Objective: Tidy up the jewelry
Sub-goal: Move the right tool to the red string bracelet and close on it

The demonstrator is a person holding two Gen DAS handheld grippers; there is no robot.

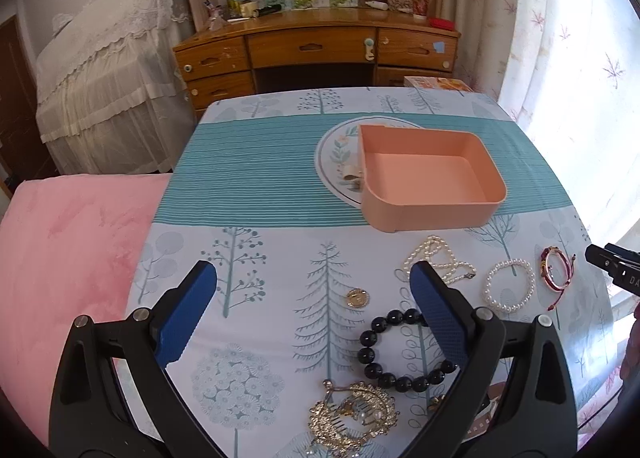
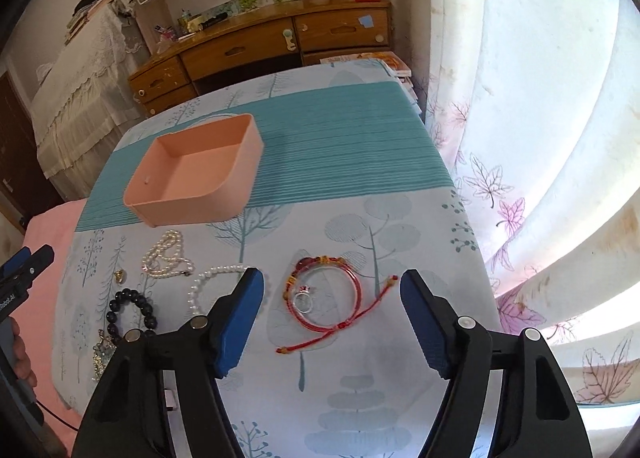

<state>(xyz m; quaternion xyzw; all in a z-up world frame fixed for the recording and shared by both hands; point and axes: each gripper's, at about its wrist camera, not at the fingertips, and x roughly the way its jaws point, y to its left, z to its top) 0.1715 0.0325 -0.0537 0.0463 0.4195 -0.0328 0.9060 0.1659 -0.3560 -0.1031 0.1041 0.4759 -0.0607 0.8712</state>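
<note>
An empty pink box (image 1: 428, 178) (image 2: 196, 170) stands on the table's teal band. In front of it lie a pearl necklace (image 1: 436, 258) (image 2: 166, 254), a pearl bracelet (image 1: 510, 286) (image 2: 200, 290), a red cord bracelet (image 1: 557, 268) (image 2: 326, 298) with a small clear ring (image 2: 305, 302) inside it, a dark bead bracelet (image 1: 400, 350) (image 2: 128, 310), a gold pendant (image 1: 357, 297) and a gold hair comb (image 1: 352, 418). My left gripper (image 1: 316, 286) is open above the dark beads and pendant. My right gripper (image 2: 332, 290) is open around the red bracelet, above it.
The table wears a tree-print cloth (image 1: 260, 266) with a patterned plate (image 1: 340, 154) under the box's left side. A pink bed (image 1: 60, 250) lies to the left, a wooden desk (image 1: 316, 46) behind, and a curtain (image 2: 520, 138) to the right.
</note>
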